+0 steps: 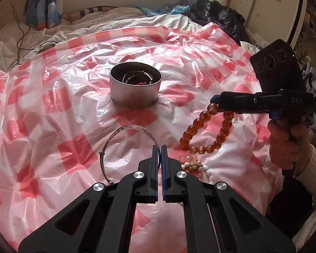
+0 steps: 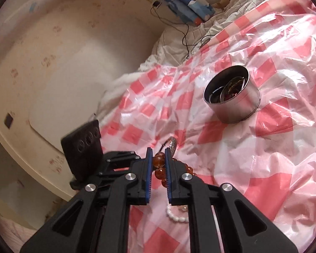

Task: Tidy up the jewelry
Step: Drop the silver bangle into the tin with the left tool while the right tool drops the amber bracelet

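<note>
My left gripper [image 1: 159,147] is shut on a thin silver bangle [image 1: 124,129] and holds it above the checked sheet. My right gripper [image 1: 214,103], at the right of the left wrist view, is shut on an amber bead bracelet [image 1: 202,130] that hangs below it. In the right wrist view the right gripper [image 2: 158,150] pinches the amber beads [image 2: 159,160], with the silver bangle [image 2: 172,144] just beyond. A round metal tin [image 1: 135,87] stands farther back with jewelry inside; it also shows in the right wrist view [image 2: 233,100]. A white bead bracelet [image 1: 200,168] lies on the sheet.
A crinkled pink-and-white checked plastic sheet [image 1: 52,109] covers a bed. A black cable [image 1: 23,31] and bedding lie at the far left. Dark clothing [image 1: 225,19] is piled at the far right. The white bead bracelet [image 2: 177,216] lies under my right gripper.
</note>
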`<state>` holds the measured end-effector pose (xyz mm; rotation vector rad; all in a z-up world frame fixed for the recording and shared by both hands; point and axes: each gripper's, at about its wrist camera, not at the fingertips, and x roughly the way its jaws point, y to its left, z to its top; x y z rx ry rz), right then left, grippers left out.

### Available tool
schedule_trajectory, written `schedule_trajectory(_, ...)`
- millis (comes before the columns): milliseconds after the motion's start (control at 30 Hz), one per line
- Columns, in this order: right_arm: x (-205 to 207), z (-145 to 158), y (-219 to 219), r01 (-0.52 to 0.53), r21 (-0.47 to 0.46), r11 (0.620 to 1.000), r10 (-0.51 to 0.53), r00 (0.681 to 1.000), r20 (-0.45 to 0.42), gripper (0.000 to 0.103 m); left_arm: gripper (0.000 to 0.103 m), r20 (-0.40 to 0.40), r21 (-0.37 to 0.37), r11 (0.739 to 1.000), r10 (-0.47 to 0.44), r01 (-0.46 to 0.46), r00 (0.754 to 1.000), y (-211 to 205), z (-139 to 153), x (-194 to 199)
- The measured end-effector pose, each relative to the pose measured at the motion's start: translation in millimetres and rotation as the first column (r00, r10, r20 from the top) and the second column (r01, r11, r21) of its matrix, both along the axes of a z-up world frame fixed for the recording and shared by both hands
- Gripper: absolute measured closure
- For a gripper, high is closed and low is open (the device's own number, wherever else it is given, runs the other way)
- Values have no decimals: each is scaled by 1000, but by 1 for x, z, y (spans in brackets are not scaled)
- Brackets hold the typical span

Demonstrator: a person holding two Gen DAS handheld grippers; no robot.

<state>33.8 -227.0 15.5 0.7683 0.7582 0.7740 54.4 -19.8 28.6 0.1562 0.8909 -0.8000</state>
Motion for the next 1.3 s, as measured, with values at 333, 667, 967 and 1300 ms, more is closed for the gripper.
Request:
schedule_trajectory(333, 13, 4, -47, 142, 222, 965, -135, 990, -45, 91, 101, 84, -60, 998, 8, -2, 996, -29, 40, 10)
schedule_trajectory(667, 48, 32, -94, 224, 303, 926, -224, 974, -34, 91, 101, 74, 18, 1000, -24, 22, 997, -86, 48, 74)
schedule_trajectory(967, 58, 25, -99, 229, 284, 931, -230, 973, -33, 91, 101, 32, 138, 988, -72, 67, 997, -124, 17, 115)
schedule_trajectory(1300, 62, 21, -98, 243, 266, 933, -239, 970, -47, 91, 74, -35, 99, 995, 16, -13, 999, -100, -5, 116)
